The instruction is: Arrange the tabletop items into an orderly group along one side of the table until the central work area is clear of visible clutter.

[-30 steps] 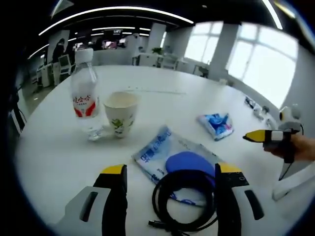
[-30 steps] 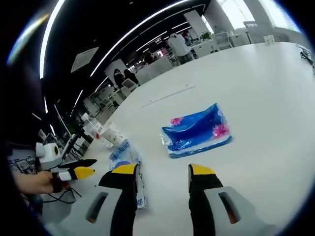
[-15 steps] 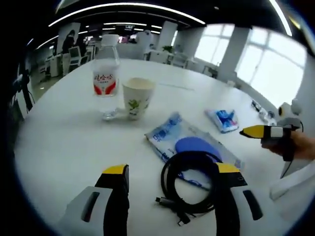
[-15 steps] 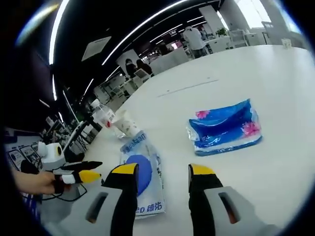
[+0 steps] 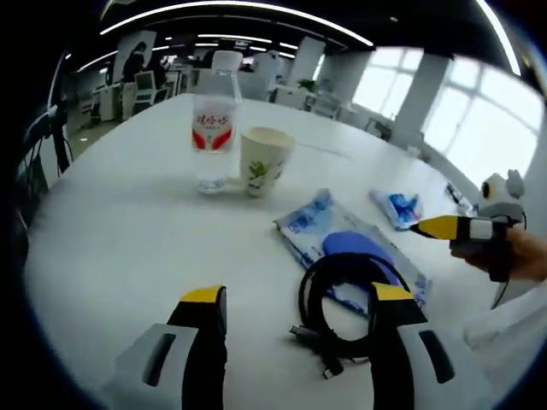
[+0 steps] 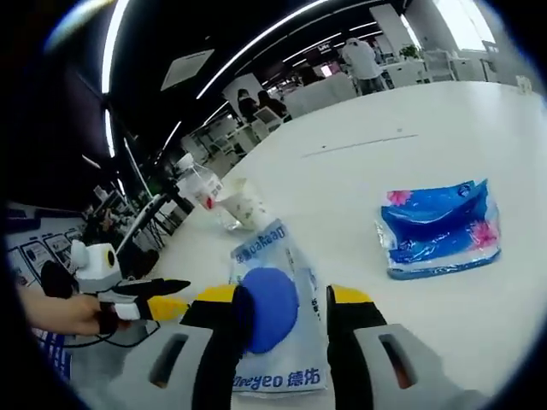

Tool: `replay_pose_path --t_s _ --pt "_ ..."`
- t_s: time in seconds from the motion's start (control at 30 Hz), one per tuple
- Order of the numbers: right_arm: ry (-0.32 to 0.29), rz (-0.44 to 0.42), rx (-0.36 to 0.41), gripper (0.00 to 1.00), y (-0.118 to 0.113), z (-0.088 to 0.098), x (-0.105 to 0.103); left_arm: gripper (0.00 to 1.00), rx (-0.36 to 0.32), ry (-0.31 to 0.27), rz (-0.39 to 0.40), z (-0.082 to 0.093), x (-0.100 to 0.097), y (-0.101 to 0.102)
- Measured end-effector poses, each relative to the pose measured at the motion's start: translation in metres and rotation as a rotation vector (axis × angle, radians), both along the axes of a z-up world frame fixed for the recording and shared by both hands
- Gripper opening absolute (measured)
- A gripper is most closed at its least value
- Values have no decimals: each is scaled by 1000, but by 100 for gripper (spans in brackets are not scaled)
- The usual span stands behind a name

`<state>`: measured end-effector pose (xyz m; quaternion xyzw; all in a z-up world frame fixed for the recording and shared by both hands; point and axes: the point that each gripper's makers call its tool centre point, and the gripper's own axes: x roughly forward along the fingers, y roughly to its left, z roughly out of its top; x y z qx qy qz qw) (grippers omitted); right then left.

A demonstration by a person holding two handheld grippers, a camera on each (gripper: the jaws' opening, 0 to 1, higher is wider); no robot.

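Daylight floods from windows [image 5: 479,128] at two o'clock, glaring white. Ceiling light strips [image 6: 256,38] streak overhead. Edges bend and blur softly.

Bare table [image 5: 111,239] near side, cable coil [image 5: 346,299] blocks ahead, bottle [image 5: 214,128] + cup [image 5: 263,161] prob. touching

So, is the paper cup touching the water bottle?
Apart. The left gripper view shows a strip of white table between the paper cup and the water bottle.
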<state>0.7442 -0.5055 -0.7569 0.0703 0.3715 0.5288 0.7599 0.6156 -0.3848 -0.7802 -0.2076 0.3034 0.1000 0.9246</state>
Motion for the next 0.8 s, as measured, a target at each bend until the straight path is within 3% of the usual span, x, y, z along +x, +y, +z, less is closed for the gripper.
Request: replay_pose_path --t_s 0.43,0.63,0.8 --pt "29 158 -32 35 21 -15 -42 57 -50 14 9 -10 -1 -12" --pt "36 198 -45 34 26 -17 -56 53 -53 18 22 -14 -3 -11" --pt "58 215 -70 34 26 -23 -67 47 -103 0 43 -17 -1 -11"
